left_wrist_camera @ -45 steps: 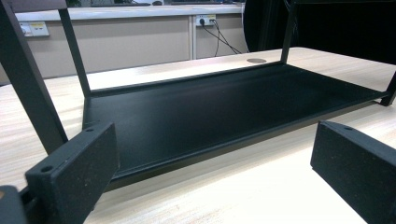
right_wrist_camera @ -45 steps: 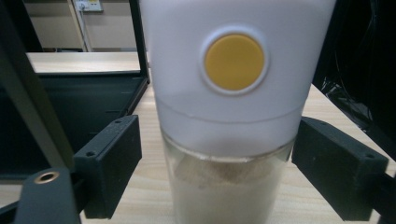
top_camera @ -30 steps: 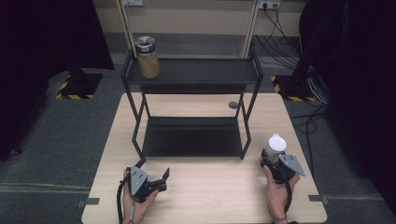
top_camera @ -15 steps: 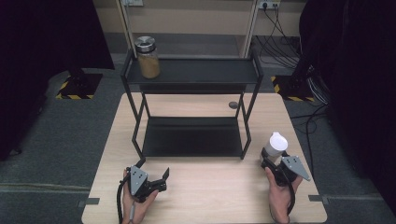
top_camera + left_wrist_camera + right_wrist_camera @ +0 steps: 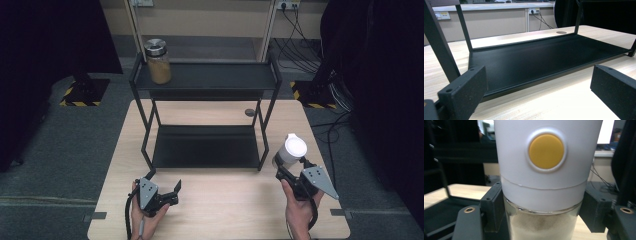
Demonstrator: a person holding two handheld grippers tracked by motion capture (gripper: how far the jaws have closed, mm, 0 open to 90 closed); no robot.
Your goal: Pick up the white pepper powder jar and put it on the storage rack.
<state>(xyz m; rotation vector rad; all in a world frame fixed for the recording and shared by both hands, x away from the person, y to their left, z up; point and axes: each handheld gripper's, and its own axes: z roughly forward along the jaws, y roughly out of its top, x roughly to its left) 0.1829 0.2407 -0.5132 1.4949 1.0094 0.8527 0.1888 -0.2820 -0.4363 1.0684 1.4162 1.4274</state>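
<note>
A small glass jar [image 5: 291,150] with a white cap and pale powder inside is upright in my right gripper [image 5: 286,167], at the table's right side beside the black rack's front right leg. In the right gripper view the jar [image 5: 544,170] shows a yellow button on its cap, and the right gripper [image 5: 541,212] is shut on the glass just below the cap. My left gripper [image 5: 172,192] rests near the table's front left, open with nothing in it. In the left gripper view the left gripper [image 5: 539,92] faces the rack's lower shelf [image 5: 544,55].
A black two-tier rack [image 5: 210,75] stands mid-table, its lower shelf [image 5: 205,145] bare. A metal-lidded jar of brown contents [image 5: 158,62] sits at the top shelf's left end. A cable hole [image 5: 249,112] lies behind the rack. Cables and dark stands surround the table.
My right hand has raised the white-capped jar a little and drifted slightly to the right. The left gripper has stayed where it was.
</note>
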